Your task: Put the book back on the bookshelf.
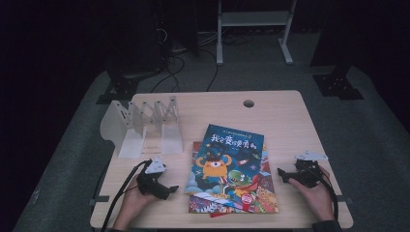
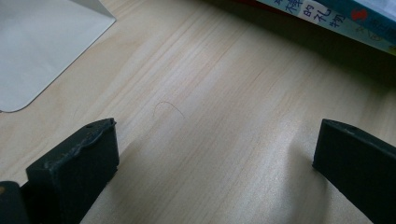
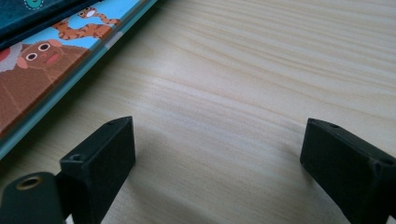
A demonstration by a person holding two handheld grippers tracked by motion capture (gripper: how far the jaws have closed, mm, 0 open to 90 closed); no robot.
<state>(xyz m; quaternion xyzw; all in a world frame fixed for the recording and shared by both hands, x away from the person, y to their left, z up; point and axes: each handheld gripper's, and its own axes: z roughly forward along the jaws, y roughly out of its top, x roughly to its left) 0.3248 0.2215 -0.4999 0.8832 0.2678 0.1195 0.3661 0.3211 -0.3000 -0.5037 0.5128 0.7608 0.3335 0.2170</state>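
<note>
Your left tool [image 1: 167, 187] rests on the table [image 1: 280, 116] with its jaws spread wide and nothing between them; in the left gripper view there is only bare wood in the gap. Your right tool [image 1: 285, 176] sits the same way on the other side, jaws apart and empty. The stack of picture books [image 1: 229, 171] lies between your two tools, with the blue monster book on top. Its long axis runs away from you toward the far edge of the table, tilted a little to the right. From the left tool the stack's near edge lies just to the right, almost at the jaw tips; from the right tool it lies to the left, with a small strip of table in between. So your left hand looks slightly nearer. The clear rack [image 1: 145, 123] stands beyond the left tool, near the back left, well apart from the right one.
</note>
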